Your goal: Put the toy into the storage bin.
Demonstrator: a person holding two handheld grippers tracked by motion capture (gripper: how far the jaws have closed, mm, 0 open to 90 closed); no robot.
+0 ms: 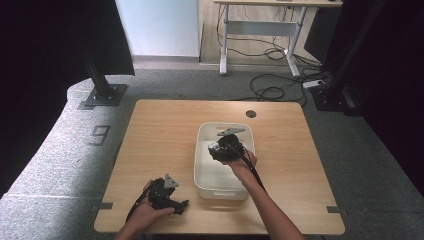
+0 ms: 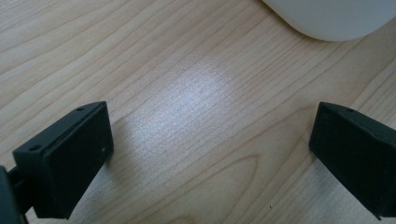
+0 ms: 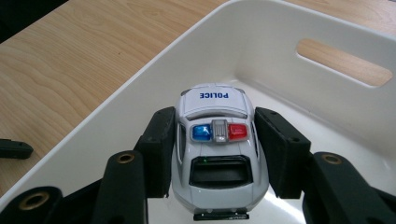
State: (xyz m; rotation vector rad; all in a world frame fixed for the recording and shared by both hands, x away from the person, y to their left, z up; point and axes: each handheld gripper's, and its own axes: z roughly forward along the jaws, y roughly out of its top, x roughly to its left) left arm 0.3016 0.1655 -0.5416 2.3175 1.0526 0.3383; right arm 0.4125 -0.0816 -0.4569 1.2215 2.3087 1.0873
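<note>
Jaws flanking toy police car (image 3: 216,144)

The word "POLICE" stands in blue capitals on the white hood of the toy car (image 3: 217,154), read upside down from behind its roof lights. Left of the table (image 1: 160,130), a dark "9" (image 1: 100,135) marks the floor.

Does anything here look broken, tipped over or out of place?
Nothing stands out. The toy police car sits upright between the right tongs inside the white bin, undamaged as far as shows. The bin stands square on the wooden table. The left tongs hang open over bare wood.
</note>
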